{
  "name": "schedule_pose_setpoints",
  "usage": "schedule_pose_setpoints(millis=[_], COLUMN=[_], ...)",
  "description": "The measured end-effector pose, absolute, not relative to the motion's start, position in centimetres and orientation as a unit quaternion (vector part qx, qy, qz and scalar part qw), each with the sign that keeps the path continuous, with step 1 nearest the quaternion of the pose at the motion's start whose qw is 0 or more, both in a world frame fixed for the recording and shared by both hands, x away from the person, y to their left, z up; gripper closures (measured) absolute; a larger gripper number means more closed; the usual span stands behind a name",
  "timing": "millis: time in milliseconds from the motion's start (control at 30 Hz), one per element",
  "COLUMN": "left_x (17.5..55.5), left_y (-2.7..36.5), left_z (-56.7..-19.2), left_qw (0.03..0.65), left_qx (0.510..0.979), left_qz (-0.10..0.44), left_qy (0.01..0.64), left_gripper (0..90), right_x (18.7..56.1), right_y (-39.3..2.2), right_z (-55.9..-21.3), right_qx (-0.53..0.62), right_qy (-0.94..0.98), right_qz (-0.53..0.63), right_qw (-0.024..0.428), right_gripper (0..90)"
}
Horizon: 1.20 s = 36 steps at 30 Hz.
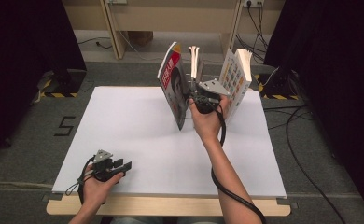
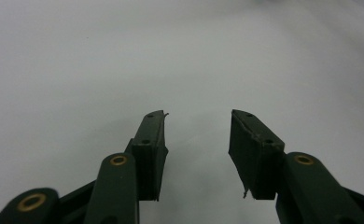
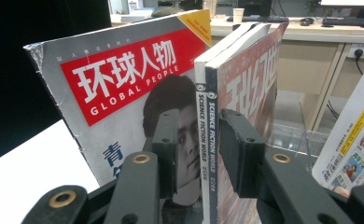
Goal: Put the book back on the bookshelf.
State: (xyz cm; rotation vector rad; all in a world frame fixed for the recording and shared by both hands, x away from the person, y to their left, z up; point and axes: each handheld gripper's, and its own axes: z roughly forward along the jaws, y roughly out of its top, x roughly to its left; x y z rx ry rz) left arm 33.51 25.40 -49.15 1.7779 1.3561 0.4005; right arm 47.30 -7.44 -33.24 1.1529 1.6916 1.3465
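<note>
Here the right gripper [image 3: 196, 140] stands at the far side of the white table [image 1: 138, 140], jaws apart on either side of the spines of two Science Fiction World magazines [image 3: 208, 140]; whether the pads press on them cannot be told. The magazines stand upright just beside the leaning Global People magazine [image 3: 124, 84]. The left gripper [image 2: 196, 154] rests near the table's front edge, jaws wide apart, nothing between.

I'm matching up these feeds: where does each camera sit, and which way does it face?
High view: above the table's near edge, looking forward and down; both forearms show.
Left gripper view: on the left gripper, facing bare table; open jaws.
Right gripper view: on the right gripper, facing upright magazines; its jaws straddle two spines.
Shared: the Global People magazine appears in the high and right gripper views.
</note>
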Motion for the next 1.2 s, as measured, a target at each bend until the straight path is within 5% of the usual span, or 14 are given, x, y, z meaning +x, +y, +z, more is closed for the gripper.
schedule_pose_setpoints(millis=[1200], left_x=[33.53], left_y=[25.27], left_z=[-49.16], left_qw=[0.421], left_qx=[0.71], left_qz=[0.159], left_qy=[0.541], left_gripper=[55.2], right_x=[47.67], right_y=[-7.66], right_z=[-33.18], right_qx=[0.447], right_qy=[0.647], right_qz=[0.516], right_qw=[0.341], right_gripper=[60.8])
